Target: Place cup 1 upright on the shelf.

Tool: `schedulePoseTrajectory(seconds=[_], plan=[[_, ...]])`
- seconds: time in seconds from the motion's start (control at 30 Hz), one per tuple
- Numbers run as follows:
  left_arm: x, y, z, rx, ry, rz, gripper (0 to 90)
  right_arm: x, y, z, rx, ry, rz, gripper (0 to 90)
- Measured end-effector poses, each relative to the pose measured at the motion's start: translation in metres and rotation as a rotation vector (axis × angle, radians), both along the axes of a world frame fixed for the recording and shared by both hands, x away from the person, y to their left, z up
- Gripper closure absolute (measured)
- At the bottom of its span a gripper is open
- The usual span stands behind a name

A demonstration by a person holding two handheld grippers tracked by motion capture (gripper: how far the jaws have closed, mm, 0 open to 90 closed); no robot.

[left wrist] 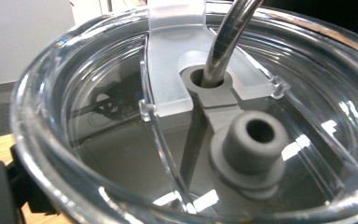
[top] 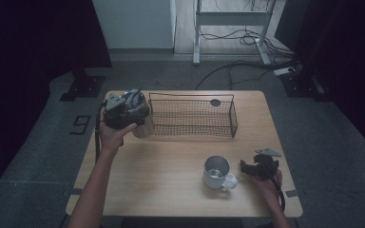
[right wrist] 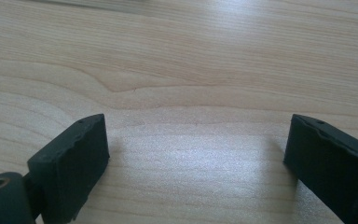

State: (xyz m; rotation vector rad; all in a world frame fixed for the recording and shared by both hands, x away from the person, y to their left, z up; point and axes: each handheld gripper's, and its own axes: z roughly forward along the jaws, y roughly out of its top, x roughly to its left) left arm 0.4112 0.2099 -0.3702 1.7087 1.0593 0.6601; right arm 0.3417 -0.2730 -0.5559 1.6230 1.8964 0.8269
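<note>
Where the table point(top: 171, 156) meets its far left corner, we see the left hand point(top: 111, 130) holding the left gripper point(top: 123, 108) against a steel tumbler point(top: 143, 124) that stands just beside the left end of a black wire basket point(top: 192, 115). From the left gripper view we look straight down on the tumbler's clear plastic lid point(left wrist: 98, 107), with a metal straw point(left wrist: 226, 37) passing through a grey grommet point(left wrist: 207, 79) and a second grey stopper point(left wrist: 249, 144) beside it. We cannot tell how far these jaws stand apart, nor whether they grip the tumbler, since the lid crowds the camera and the high view is dim. The basket sits along the far edge of the table, at its middle. Near the right front corner, the right hand point(top: 266, 183) rests the right gripper point(top: 259, 167) low on the wood, and its two black pads point(right wrist: 70, 163) stand wide apart with bare table between them. A metal mug point(top: 217, 172) stands upright just beside that gripper, its handle turned toward it, apparently not touching.
</note>
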Motion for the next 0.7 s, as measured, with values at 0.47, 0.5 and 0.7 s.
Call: schedulePoseTrajectory(seconds=[0.47,0.5,0.7], plan=[[0.017,-0.014,-0.002,-0.010,0.003,-0.011,4.0,0.000,0.000,0.000,0.000,-0.002,0.003,6.6],[0.018,-0.015,-0.002,-0.012,0.004,-0.013,4.0,0.000,0.000,0.000,0.001,-0.003,0.004,6.7],[0.024,-0.021,0.000,-0.007,0.003,-0.023,4.0,0.000,0.000,0.000,0.000,-0.006,0.002,7.0]])
